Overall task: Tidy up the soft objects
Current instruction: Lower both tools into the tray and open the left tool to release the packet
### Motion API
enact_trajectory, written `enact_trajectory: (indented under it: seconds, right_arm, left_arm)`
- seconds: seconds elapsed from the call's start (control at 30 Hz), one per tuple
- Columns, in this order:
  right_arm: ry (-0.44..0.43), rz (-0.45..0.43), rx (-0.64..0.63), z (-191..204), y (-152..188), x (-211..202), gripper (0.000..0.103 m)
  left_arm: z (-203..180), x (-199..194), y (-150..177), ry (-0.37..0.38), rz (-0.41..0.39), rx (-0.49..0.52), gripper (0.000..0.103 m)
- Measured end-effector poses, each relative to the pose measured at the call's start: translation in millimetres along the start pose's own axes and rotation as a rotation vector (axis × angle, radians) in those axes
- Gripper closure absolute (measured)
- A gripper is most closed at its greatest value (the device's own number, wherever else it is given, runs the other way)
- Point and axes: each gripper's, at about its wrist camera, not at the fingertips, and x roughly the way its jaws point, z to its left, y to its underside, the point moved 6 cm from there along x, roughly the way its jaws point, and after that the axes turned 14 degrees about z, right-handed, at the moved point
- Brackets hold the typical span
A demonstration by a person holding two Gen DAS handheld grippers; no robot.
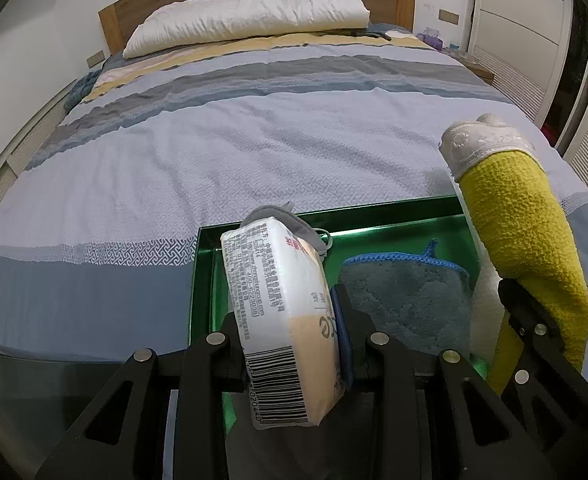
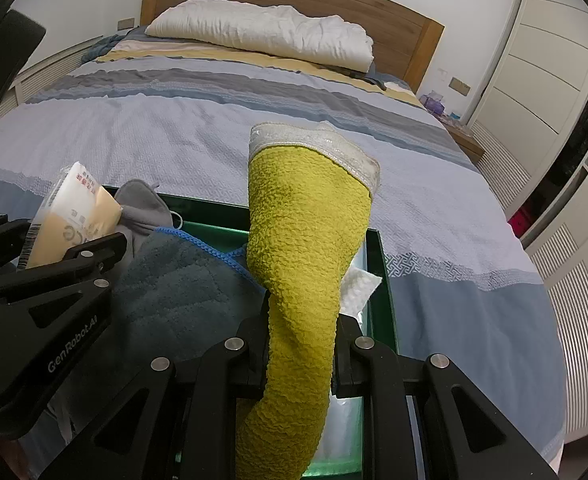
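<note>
My left gripper [image 1: 289,316] is shut on a white and peach tissue pack [image 1: 277,312], held on edge above the left end of a green tray [image 1: 203,276]; the pack also shows in the right wrist view [image 2: 73,216]. My right gripper [image 2: 302,320] is shut on a yellow-green towel with a grey band [image 2: 306,240], which stands up over the tray's right end and shows in the left wrist view [image 1: 522,216]. In the tray lie a grey-blue cloth with blue trim [image 1: 406,300], a grey cloth [image 2: 141,208] behind the pack, and a white item [image 2: 360,286].
The tray [image 2: 382,280] rests on the near end of a bed with a striped blue-grey cover [image 1: 253,140]. A white pillow [image 1: 249,16] lies by the wooden headboard. White wardrobe doors [image 2: 542,80] stand to the right, a nightstand [image 2: 460,136] beside the bed.
</note>
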Motion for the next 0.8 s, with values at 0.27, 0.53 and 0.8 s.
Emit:
enact_trajectory:
  seconds: [0.27, 0.53, 0.8]
  right_arm:
    - [-0.001, -0.002, 0.001, 0.5, 1.6, -1.2, 0.084]
    - [-0.003, 0.003, -0.004, 1.4, 0.4, -0.8, 0.084]
    - [-0.006, 0.008, -0.002, 1.1, -0.3, 0.4, 0.083]
  left_arm:
    - [1.6, 0.9, -1.0, 0.001, 0.005, -0.012, 0.075]
    - [0.5, 3.9, -1.4, 0.001, 0.018, -0.004, 0.074]
    - [1.0, 7.7, 1.7, 0.01, 0.035, -0.009, 0.073]
